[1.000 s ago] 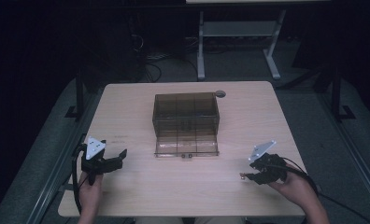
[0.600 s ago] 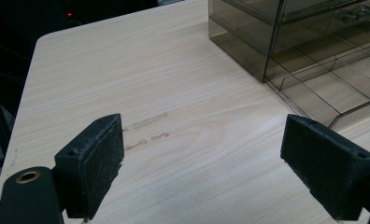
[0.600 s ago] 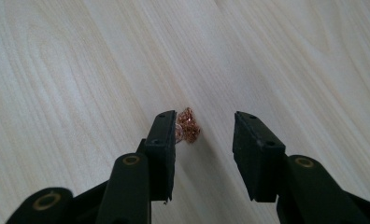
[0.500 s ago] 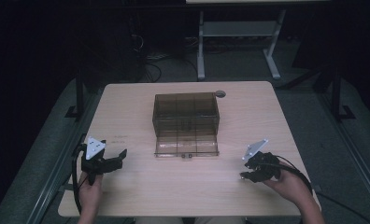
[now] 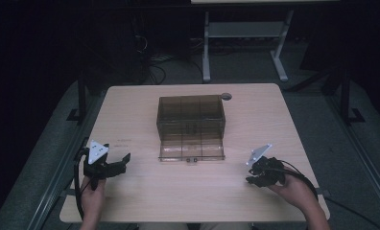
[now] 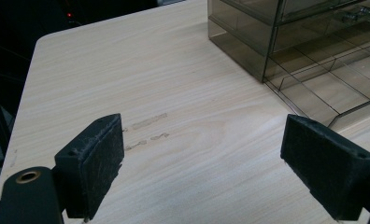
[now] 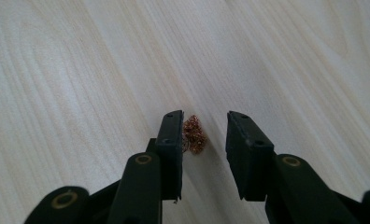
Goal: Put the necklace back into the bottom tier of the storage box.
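A small tangled wad of copper-coloured wire (image 7: 194, 135) lies on the pale wood-grain desk (image 5: 274, 115) between the fingers of the right gripper (image 7: 203, 140), hard against the nine o'clock finger (image 7: 170, 140) and apart from the three o'clock one; the fingers have just been closing and are not yet pinching it. The left gripper (image 6: 211, 163) waits spread wide, with the smoky transparent plastic drawer box (image 5: 191, 125) toward its one o'clock.

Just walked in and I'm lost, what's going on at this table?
A person holds a gripper in each hand at a wooden table. The right gripper points down over a small coppery wire tuft, its jaws just closing around it, a gap left on one side. The left gripper hangs open over bare wood beside a smoky clear drawer box with its bottom drawer pulled out.
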`<state>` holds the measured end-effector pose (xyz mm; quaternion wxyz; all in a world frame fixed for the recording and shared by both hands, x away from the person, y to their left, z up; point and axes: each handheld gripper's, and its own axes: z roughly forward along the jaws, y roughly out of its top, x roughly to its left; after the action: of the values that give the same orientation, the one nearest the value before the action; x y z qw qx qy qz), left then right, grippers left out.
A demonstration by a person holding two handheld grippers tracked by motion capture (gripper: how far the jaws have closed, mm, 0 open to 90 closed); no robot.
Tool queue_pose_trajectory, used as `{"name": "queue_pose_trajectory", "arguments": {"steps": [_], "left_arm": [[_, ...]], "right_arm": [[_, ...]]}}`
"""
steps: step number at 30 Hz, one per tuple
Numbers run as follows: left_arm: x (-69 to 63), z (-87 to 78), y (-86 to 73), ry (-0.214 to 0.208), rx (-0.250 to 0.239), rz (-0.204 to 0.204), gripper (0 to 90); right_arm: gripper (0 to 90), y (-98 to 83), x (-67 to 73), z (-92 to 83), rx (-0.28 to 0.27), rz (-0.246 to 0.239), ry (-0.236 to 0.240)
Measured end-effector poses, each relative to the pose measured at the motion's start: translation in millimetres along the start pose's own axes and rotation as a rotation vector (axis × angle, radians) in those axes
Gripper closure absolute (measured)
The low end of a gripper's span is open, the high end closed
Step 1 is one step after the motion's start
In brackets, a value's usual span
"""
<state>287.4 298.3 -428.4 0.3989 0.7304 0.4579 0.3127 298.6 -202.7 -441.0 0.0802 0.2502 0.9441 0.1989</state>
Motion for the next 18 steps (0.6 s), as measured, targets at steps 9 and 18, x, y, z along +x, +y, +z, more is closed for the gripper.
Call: {"name": "queue_pose_trajectory", "arguments": {"steps": [9, 18], "left_arm": [[-0.3, 0.3, 0.3, -0.002, 0.001, 0.004, 13.1], [-1.3, 0.6, 0.5, -0.005, 0.0, 0.006, 13.0]], "right_arm": [[71.9, 0.1, -0.5, 4.0, 0.009, 0.006, 0.003], [84.7, -2.1, -2.9, 4.5, -0.005, 0.031, 0.025]]}}
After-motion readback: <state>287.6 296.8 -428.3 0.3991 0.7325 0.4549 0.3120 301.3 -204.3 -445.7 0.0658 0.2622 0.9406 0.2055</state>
